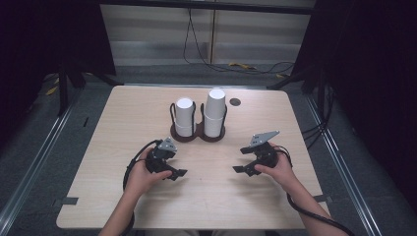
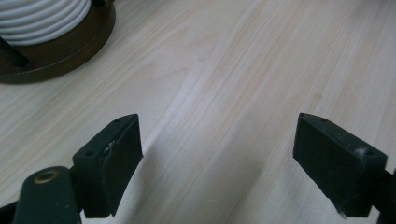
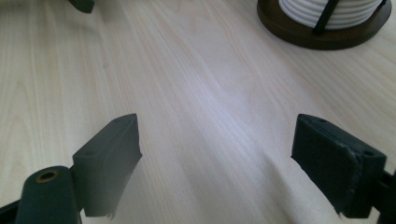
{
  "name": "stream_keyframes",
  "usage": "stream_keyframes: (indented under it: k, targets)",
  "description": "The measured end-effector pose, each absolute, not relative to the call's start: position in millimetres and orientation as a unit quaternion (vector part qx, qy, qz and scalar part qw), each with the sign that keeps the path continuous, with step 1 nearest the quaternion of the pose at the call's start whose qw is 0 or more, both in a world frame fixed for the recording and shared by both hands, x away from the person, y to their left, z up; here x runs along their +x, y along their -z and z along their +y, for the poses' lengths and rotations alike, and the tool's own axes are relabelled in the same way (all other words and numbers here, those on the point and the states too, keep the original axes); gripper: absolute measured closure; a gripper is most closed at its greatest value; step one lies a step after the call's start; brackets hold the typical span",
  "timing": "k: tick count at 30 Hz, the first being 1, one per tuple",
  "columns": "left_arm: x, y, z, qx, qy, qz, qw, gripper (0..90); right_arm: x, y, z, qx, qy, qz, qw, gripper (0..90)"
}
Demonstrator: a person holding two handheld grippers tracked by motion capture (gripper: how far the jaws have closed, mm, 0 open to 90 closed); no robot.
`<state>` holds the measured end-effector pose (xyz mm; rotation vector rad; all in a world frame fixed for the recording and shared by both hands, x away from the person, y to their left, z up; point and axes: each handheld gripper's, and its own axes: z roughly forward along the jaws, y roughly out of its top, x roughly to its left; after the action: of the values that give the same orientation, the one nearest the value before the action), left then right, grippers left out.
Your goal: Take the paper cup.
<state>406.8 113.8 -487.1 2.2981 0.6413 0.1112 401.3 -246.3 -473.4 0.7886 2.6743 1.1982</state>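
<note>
No readable text, label, brand, number or sign is showing anywhere in these views. The white cup stacks [image 1: 205, 114], their dark holder [image 1: 197, 133], the wooden table [image 1: 123, 147] and both black grippers are all appearing plain and unmarked.

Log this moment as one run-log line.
left gripper: open, empty | right gripper: open, empty | both low over table | cup stacks in holder: untouched
</note>
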Motion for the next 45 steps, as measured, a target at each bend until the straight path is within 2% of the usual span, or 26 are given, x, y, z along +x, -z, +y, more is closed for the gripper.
stream_keyframes:
  k: [15,25,31,38,45]
  targets:
    - [408,478,115,0.895,-0.034,0.245,0.37,15.7,407,468,-238,0.255,-0.394,0.88,0.065,15.6]
    - [416,457,115,0.896,-0.035,0.239,0.373,15.7,415,468,-233,0.252,-0.392,0.883,0.06,16.4]
    - [429,437,118,0.893,-0.024,0.253,0.371,15.2,416,466,-229,0.248,-0.39,0.885,0.056,17.1]
    - [455,401,121,0.907,-0.052,0.249,0.335,15.2,417,469,-222,0.246,-0.384,0.888,0.055,17.4]
    - [471,385,119,0.911,-0.055,0.252,0.322,15.2,416,469,-214,0.239,-0.391,0.887,0.055,17.9]
